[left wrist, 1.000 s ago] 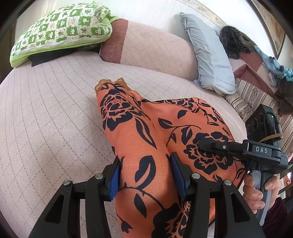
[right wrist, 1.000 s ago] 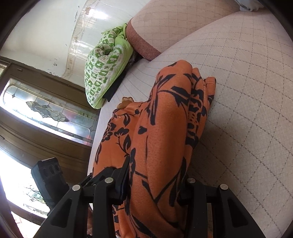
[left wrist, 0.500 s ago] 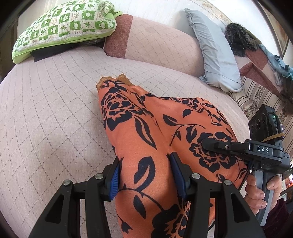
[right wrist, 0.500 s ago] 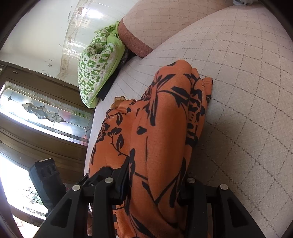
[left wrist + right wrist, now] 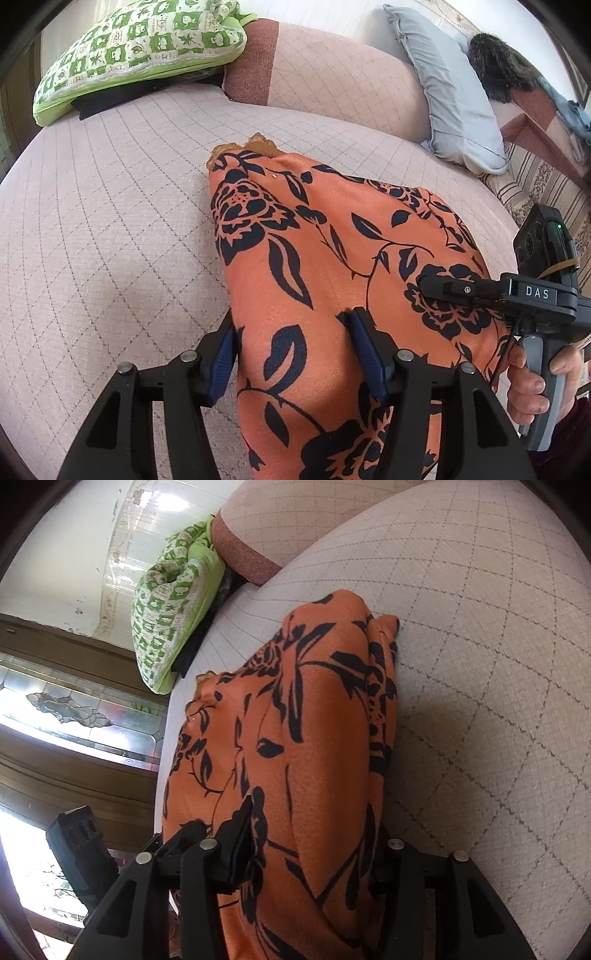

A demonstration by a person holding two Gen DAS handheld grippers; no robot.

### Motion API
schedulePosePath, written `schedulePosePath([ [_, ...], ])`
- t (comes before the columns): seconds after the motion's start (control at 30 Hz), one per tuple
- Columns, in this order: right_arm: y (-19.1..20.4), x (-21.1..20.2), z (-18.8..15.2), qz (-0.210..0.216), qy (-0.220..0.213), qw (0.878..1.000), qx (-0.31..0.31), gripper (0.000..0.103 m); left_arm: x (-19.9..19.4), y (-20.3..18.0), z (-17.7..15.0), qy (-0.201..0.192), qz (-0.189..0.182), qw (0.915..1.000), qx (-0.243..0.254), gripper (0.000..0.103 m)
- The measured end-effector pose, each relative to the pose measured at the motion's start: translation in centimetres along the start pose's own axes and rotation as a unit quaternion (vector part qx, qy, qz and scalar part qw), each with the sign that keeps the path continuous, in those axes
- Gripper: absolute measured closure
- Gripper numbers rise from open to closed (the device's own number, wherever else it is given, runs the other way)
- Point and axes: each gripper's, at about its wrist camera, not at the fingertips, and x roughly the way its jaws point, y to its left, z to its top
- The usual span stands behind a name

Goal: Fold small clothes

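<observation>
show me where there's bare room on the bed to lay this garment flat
Bare quilted pink bedspread lies left of the orange floral garment, reaching up to the green patterned cushion. More free quilt shows beyond its right fold. It is crowded along the back: pink bolster and grey pillow.

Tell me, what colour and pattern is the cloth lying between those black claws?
Orange garment printed with dark navy-black flowers and leaves; clearest in the left wrist view.
</observation>
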Motion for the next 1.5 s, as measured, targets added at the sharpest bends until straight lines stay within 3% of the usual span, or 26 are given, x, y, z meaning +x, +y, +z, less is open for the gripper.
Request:
schedulePosePath([
  [0.37,-1.0,-0.1,0.6,0.007,0.022,0.999,0.024,0.044,0.4,0.2,0.3,0.004,0.014,0.9999,-0.002,0.035],
  [0.6,-0.7,-0.4,0.3,-0.008,0.024,0.999,0.021,0.042,1.0,-0.1,0.5,0.015,0.036,0.9991,-0.015,0.023],
  [0.77,0.2,-0.8,0.4,-0.035,0.019,0.999,0.006,0.041,0.8,0.2,0.5,0.02,0.047,0.9984,-0.025,0.021],
  [0.87,1.9,-2.5,0.5,-0.082,-0.015,0.996,-0.035,0.041,-0.2,0.0,1.3,0.006,0.064,0.9977,-0.023,0.021],
  [0.97,3.9,-5.8,0.8,-0.145,-0.11,0.979,-0.09,0.041,-1.9,0.0,2.4,-0.037,0.071,0.9964,-0.028,0.021],
  [1.07,4.6,-7.3,1.3,-0.12,-0.165,0.974,-0.098,0.041,-2.0,0.0,3.7,-0.063,0.075,0.9947,-0.033,0.018],
  [1.13,5.0,-7.0,1.8,-0.113,-0.173,0.972,-0.107,0.045,-0.9,0.1,4.8,-0.059,0.084,0.9941,-0.036,0.018],
  [1.2,5.5,-6.2,2.0,-0.118,-0.172,0.97,-0.121,0.064,0.0,0.1,5.8,-0.058,0.092,0.9932,-0.042,0.018],
  [1.23,5.7,-5.6,2.2,-0.117,-0.167,0.971,-0.125,0.067,0.4,0.2,6.1,-0.061,0.092,0.9929,-0.043,0.018],
  [1.37,5.8,-4.1,2.6,-0.112,-0.154,0.974,-0.124,0.068,2.7,0.5,6.8,-0.035,0.1,0.9932,-0.046,0.018],
  [1.5,3.1,-1.6,3.4,-0.131,-0.099,0.984,-0.073,0.068,5.0,0.9,6.3,0.015,0.107,0.9932,-0.045,0.018],
])
